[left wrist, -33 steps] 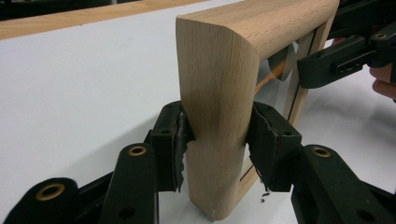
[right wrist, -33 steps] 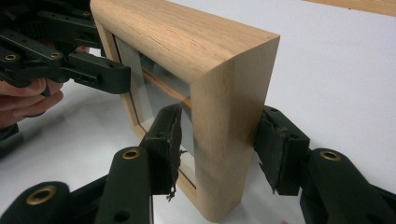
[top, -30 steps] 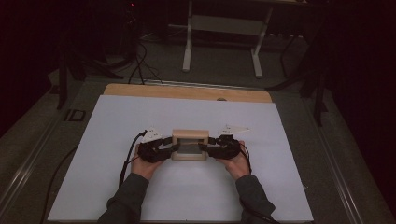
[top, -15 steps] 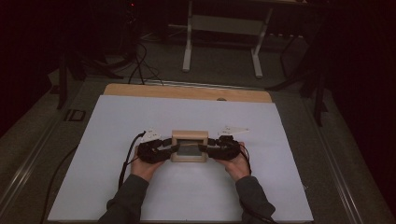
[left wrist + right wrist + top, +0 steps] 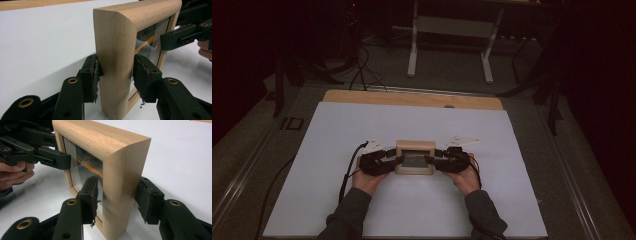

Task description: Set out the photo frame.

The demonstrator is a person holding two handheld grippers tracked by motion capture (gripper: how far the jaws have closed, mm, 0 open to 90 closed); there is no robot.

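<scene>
Near edge: both forearms enter from the bottom of the high view, sleeves dark, wrists roughly level, hands low on the white table (image 5: 337, 150). Each gripper points inward, toward the other, jaws running flat across the tabletop.

left gripper (image 5: 115, 75): jaws clamped on the left upright of the wooden picture frame (image 5: 117, 50), one pad on the front face, one on the back. Pads (image 5: 93, 75) look worn and ragged, pressing into the wood. Held, not merely straddled.

right gripper (image 5: 117, 197): mirror pose on the right upright. Back pad (image 5: 146, 200) sits on the wood; the front one lies close to the glass edge and inner lip, contact looks firm but I can't fully confirm on that side.

Frame location: mid-table, standing upright on its bottom edge between the two grippers, well clear of the table edges.

Handling judgement:
- Solid light-wood moulding, stiff, no flex expected.
- Likely moderate weight; glass pane adds some and is the fragile part.
- Rounded outer edge and smooth finish, so pads could slide if grip slackens.
- Best hold is where it is now: mid-height on both side rails, wood only. Keep pads off the glass.
- Move both hands together; any twist between them loads the corner joints.

Further back: bare wooden strip (image 5: 412, 98) along the far table edge, then dark floor with a stand's legs (image 5: 449, 50) and cables.
</scene>
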